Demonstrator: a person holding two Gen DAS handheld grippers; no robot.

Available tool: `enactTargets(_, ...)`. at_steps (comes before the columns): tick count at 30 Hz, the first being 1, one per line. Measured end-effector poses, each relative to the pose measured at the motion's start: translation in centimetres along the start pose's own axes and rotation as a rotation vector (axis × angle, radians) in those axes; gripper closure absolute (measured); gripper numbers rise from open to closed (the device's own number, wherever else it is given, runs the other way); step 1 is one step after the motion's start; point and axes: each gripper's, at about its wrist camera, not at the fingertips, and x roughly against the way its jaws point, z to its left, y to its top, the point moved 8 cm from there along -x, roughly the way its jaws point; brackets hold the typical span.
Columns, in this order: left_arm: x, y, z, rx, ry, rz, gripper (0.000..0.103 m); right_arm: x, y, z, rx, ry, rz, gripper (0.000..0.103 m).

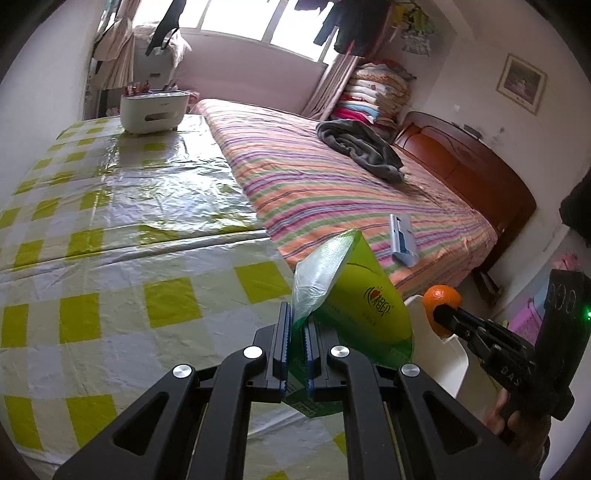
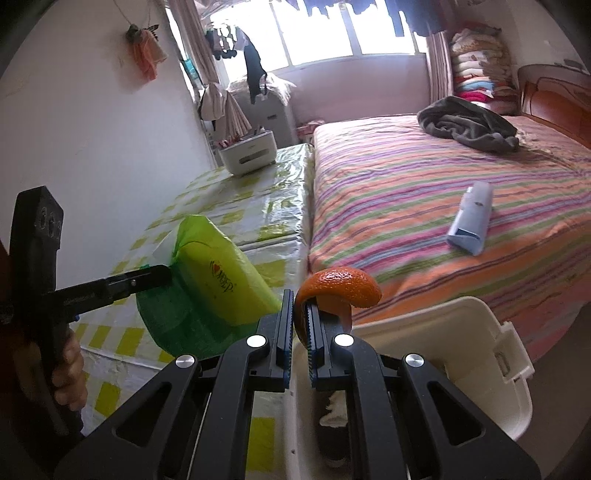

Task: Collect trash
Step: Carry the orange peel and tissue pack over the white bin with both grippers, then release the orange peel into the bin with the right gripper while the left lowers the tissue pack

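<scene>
Bright window (image 1: pixel 255 22) backlight, fisheye-bent edges, tablecloth (image 1: pixel 147 177) glare.

A table (image 1: pixel 110 192) stands left of the bed (image 1: pixel 332 177), touching it.

Tablecloth (image 1: pixel 122 229): white w/ yellow-green checks, glossy. Bedsheet (image 1: pixel 332 184): orange, purple, green & pink stripes; blanket (image 1: pixel 360 147) dk grey; headboard (image 1: pixel 461 162) red-brown wood. Wrapper (image 1: pixel 364 299): lime green w/ red logo; orange peel (image 2: pixel 338 286) orange; bin (image 2: pixel 443 332) cream-white; carton (image 2: pixel 472 225) lt blue.
</scene>
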Motion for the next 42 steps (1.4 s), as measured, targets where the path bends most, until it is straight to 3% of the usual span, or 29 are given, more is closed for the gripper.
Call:
enactTargets(16,-0.6,-1.1,-4.1,-0.070,-0.033,0.023,0.097,2.3,-0.6,-2.0,-0.045,-0.019,-0.033,0.097)
enactTargets(26,-1.3,-1.8,-6.0,-0.102,-0.040,0.039,0.096,2.2,-2.7,-6.0,-0.136,-0.044,-0.014,0.091)
enactTargets(27,-1.3,-1.9,-6.1,-0.103,-0.041,0.040,0.097,2.1,-2.9,-6.1,-0.141,-0.038,-0.007,0.087)
enactTargets(30,-1.5,-1.9,-6.4,-0.107,-0.043,0.045,0.096,2.2,-2.8,-6.4,-0.150,-0.046,-0.015,0.052)
enactTargets(31,-1.6,-1.9,-6.6,-0.109,-0.044,0.047,0.096,2.4,-2.8,-6.5,-0.155,-0.048,-0.023,0.045)
enactTargets(35,-2.0,-2.0,-7.1,-0.115,-0.046,0.051,0.097,3.6,-1.8,-7.2,-0.198,-0.039,-0.060,0.040)
enactTargets(42,-2.5,-2.3,-7.4,-0.123,-0.042,0.060,0.096,4.2,-2.1,-7.0,-0.288,0.100,-0.068,0.037)
